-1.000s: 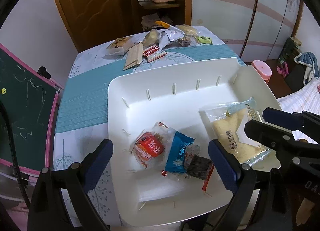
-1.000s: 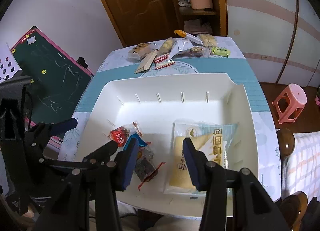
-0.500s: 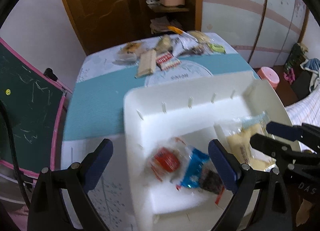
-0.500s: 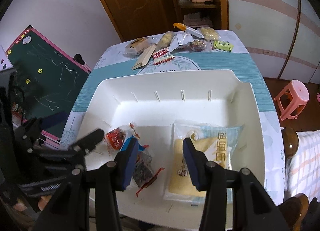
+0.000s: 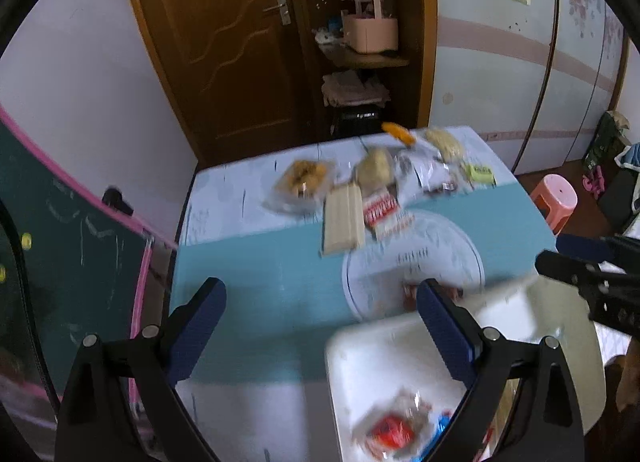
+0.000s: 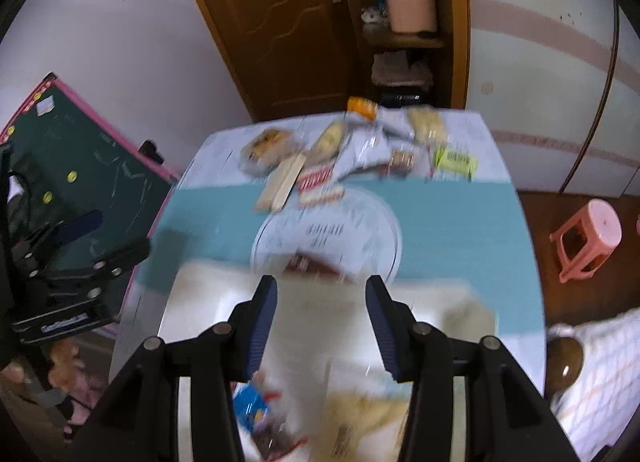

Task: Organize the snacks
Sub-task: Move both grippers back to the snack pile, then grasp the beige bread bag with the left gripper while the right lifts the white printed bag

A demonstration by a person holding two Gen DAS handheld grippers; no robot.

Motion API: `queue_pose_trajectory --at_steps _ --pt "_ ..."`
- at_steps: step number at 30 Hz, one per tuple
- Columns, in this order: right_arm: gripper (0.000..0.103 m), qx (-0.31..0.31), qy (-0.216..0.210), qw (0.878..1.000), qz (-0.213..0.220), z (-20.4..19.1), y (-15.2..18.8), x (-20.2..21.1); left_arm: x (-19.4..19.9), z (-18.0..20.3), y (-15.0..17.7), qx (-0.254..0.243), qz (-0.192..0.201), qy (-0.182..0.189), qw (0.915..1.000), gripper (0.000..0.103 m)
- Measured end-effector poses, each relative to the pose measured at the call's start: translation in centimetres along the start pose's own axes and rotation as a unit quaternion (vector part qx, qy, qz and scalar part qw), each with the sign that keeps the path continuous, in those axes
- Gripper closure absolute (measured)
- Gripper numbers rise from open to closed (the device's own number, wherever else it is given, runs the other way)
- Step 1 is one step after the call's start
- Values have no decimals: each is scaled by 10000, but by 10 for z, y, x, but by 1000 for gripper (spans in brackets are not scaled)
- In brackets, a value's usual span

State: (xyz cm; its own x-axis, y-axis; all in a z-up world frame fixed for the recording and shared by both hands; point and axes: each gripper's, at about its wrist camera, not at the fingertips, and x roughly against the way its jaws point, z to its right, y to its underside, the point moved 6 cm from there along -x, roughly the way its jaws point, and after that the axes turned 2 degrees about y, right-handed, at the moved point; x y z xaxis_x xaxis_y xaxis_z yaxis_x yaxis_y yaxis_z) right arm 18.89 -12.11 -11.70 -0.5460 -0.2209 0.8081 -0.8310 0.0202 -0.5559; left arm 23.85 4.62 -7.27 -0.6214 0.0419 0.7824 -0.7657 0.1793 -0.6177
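Note:
The picture is blurred by motion. A white tray (image 5: 360,362) (image 6: 200,302) lies at the near end of the table, holding a red packet (image 5: 390,432), a blue packet (image 6: 250,406) and a yellow cake packet (image 6: 360,414). A pile of loose snacks (image 5: 380,190) (image 6: 352,150) sits at the table's far end, among them a beige wafer pack (image 5: 344,222) (image 6: 282,182) and a green packet (image 5: 482,174) (image 6: 456,160). My left gripper (image 5: 320,314) hangs open and empty over the teal cloth by the tray's far left corner. My right gripper (image 6: 322,322) is open and empty over the tray's far rim.
A pink-framed chalkboard (image 5: 60,262) (image 6: 80,166) leans at the table's left side. A pink stool (image 5: 554,198) (image 6: 588,238) stands on the floor to the right. Behind the table are a brown door and a shelf with a pink basket (image 5: 370,32).
Both grippers have moved away from the tray's contents toward the far end of the table. The tray now sits low in both views and the snack pile looks nearer.

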Motion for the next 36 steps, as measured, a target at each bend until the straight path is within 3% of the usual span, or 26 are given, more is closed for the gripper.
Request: queue_pose_trajectory --at_steps 5,12,18,22,26,31,36 --pt "56 -241 -17 9997 -41 19 -63 -28 -31 -5 -50 -105 15 -106 9999 7" --pt "53 -491 -181 9984 -216 41 -124 -86 -106 10 -72 -242 -681 179 9972 7" --pt "53 -617 -261 9948 -772 53 -130 -151 -172 24 -56 -244 -1287 404 9906 7" --pt "53 -694 -278 9918 -1033 61 -129 -191 -210 16 -47 60 -1590 582 9856 10" --pt "53 -570 -177 9922 -1091 64 -129 -212 -238 4 -41 422 -1761 692 9810 10" --pt "52 -587 -405 9909 -1145 61 -129 -229 -263 -4 -31 697 -1998 793 9741 11" --pt "53 -560 -503 9892 -1260 54 -120 -244 -279 -7 -25 1054 -2304 1082 9613 18"
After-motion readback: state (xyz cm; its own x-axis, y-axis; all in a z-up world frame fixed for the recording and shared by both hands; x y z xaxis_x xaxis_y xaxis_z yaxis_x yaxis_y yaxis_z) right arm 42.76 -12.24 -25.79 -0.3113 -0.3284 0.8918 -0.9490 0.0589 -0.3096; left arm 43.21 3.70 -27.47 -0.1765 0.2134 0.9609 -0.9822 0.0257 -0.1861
